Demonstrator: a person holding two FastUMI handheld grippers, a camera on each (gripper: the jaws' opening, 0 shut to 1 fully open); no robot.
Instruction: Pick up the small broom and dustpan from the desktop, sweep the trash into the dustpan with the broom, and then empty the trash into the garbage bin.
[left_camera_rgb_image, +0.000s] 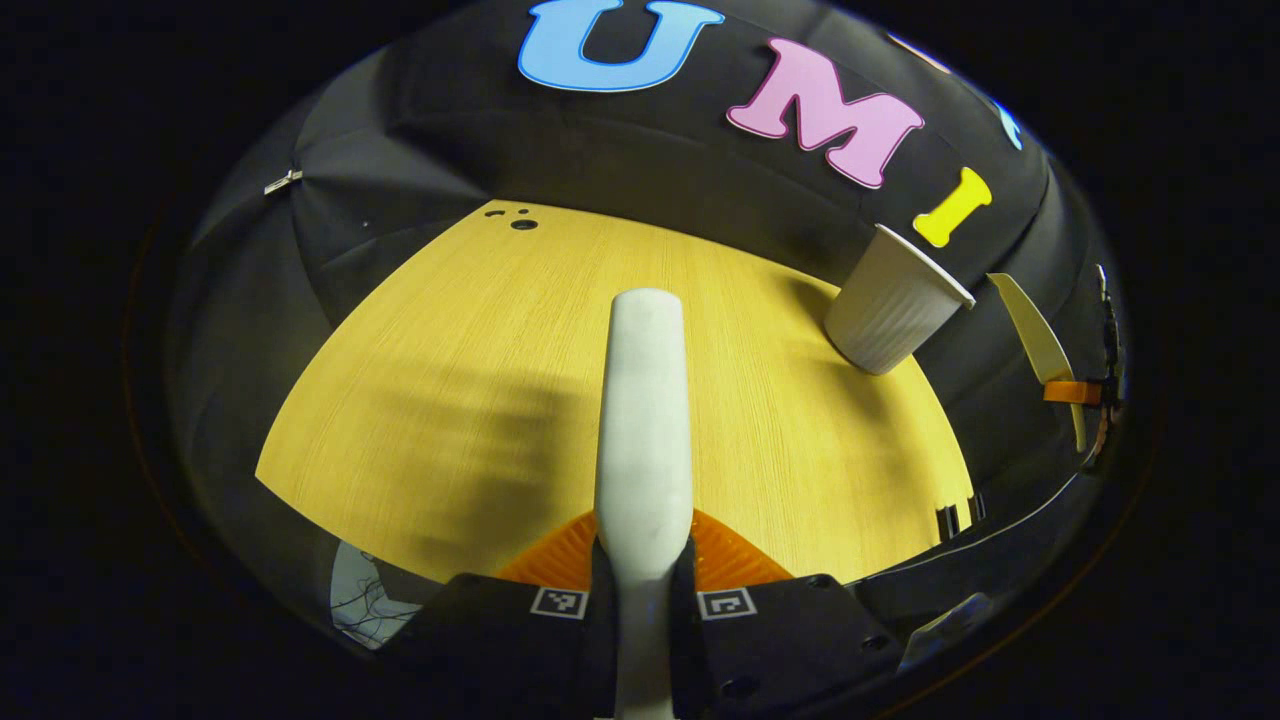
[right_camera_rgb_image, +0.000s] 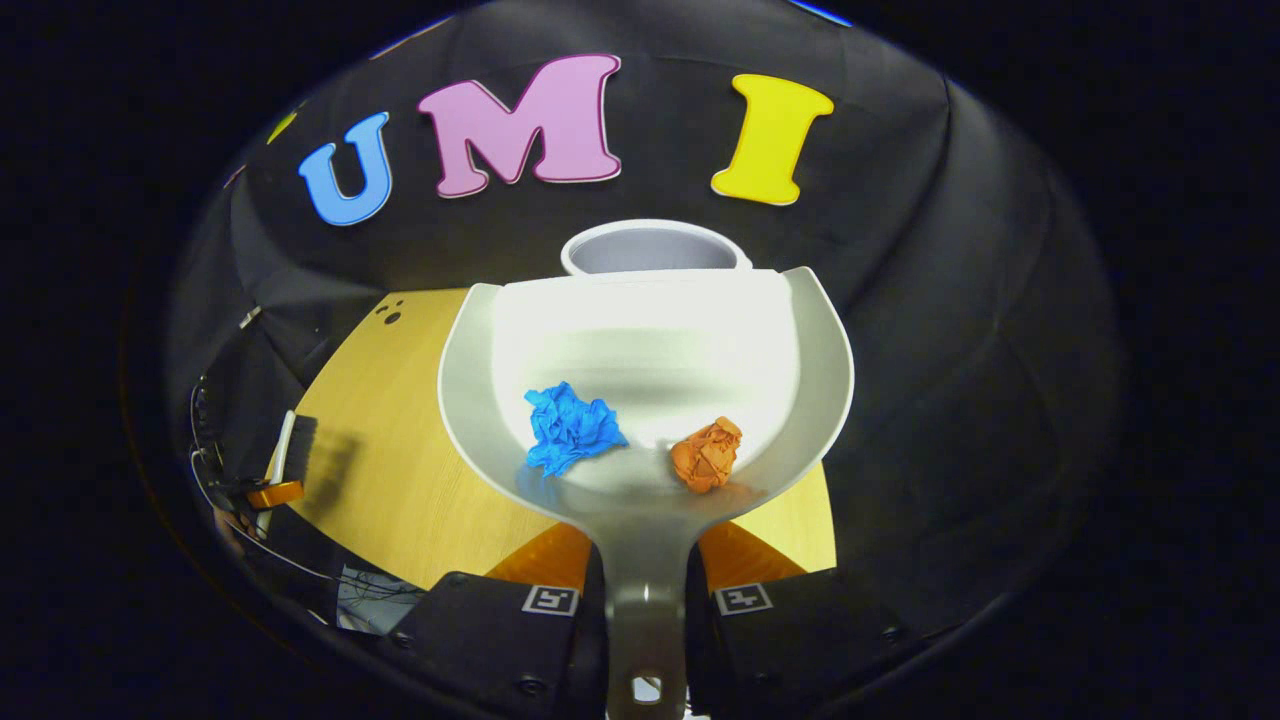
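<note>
Dustpan (right_camera_rgb_image: 650, 340), two paper wads, one bin (right_camera_rgb_image: 655, 250)

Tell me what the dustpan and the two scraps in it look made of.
Dustpan: likely moulded plastic, smooth with a soft sheen and one-piece curved walls. Blue scrap and orange scrap: probably crumpled paper, matte with sharp creases, though thin foam or tissue can't be ruled out.

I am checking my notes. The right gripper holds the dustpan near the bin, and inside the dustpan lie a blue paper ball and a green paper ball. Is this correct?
Nearly. The right gripper does hold the dustpan by its handle near the bin, with a blue paper ball inside. The second paper ball is orange, not green, as the right gripper view shows.
</note>
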